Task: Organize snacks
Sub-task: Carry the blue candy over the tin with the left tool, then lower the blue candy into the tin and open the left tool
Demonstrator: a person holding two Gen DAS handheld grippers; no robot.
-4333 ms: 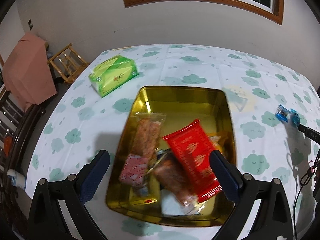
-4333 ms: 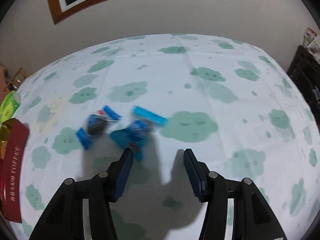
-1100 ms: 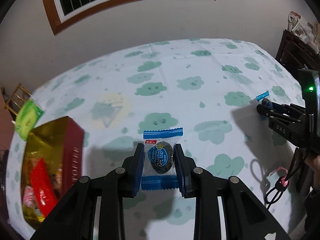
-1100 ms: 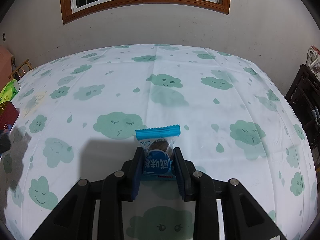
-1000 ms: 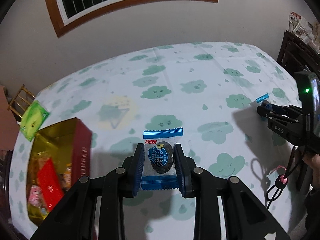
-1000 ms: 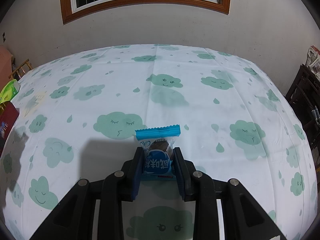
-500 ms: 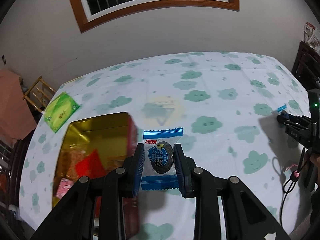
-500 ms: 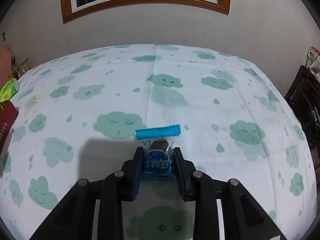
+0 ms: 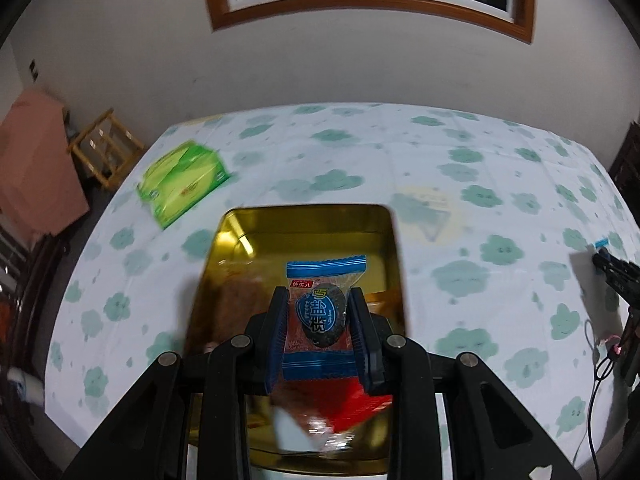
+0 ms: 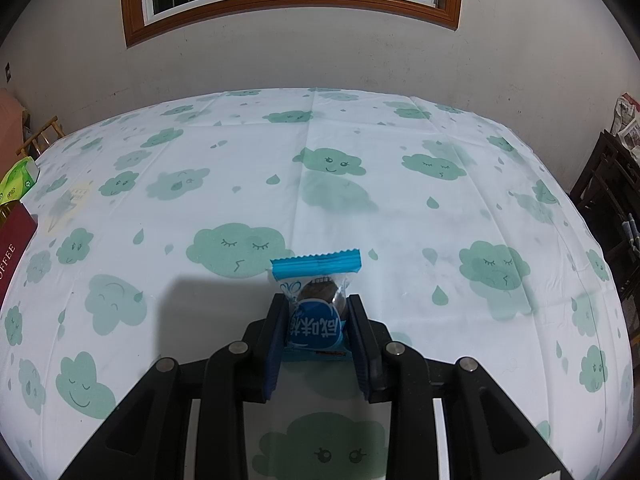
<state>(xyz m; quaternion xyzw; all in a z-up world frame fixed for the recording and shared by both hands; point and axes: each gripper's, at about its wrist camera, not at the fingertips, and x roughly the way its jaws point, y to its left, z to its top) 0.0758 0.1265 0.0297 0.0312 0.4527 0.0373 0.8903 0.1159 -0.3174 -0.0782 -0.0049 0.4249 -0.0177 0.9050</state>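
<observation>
The left hand-held gripper [image 9: 318, 330] is clamped on a blue-wrapped snack packet [image 9: 322, 312], pads pressing the wrapper from both sides, and it hangs above the open gold tin [image 9: 308, 222] that sits on the cloud-print desk [image 9: 460, 168]. Below the packet the tin already carries other snacks — a red packet [image 9: 360, 402] at the near end and an orange-brown one to the left of the blue packet. The step in hand looks like dropping this packet into the tin, and the far half of the tin, bare gold, seems the better spot: releasing there would keep the packet from landing on the pile and sliding over the rim. Lowering inside the walls before letting the jaws part should stop the light wrapper from fluttering out, and the green box [image 9: 182, 182] beyond the tin's far-left corner is well clear. The right hand-held gripper [image 10: 318, 330] is likewise closed tight on a second blue packet [image 10: 316, 312] — held over open desk well to the right of the tin, whose dark red side [image 10: 14, 244] shows at the left edge of its view.
</observation>
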